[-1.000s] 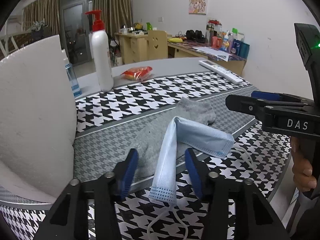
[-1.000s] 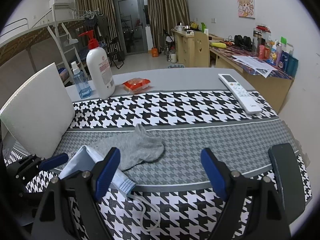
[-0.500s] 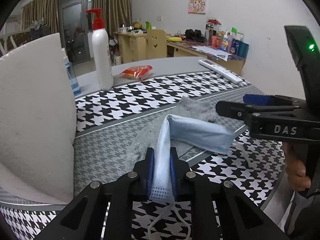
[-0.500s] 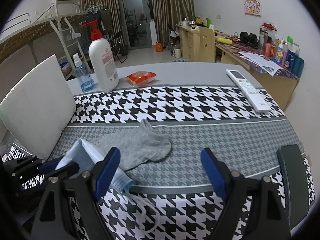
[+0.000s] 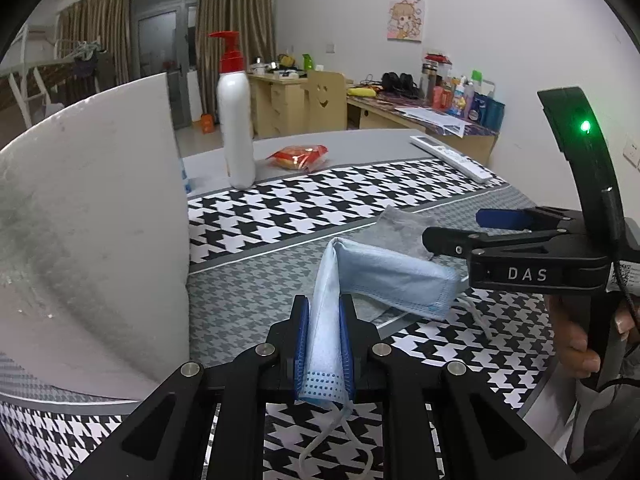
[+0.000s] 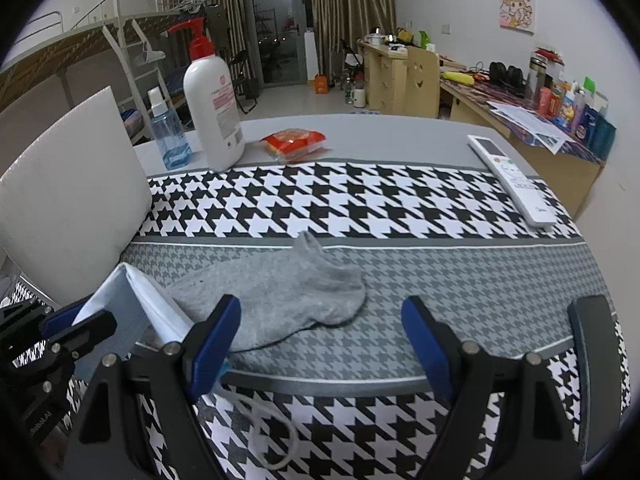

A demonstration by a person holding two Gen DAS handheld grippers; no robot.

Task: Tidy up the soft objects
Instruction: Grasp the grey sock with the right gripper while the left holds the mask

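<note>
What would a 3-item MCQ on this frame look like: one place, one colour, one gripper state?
1. Where does the grey sock lie?
A. on the table runner's grey band
B. beside the remote control
C. on the white foam board

2. What colour is the pump on the white bottle?
A. blue
B. red
C. green

3. How does the left gripper stand?
A. wide open over the sock
B. open, with nothing between the pads
C. shut on the face mask

Key:
1 A: the sock rests flat on the runner's grey band, apart from the remote.
2 B: the pump head is red in both views.
3 C: its blue pads press one end of the mask between them.
</note>
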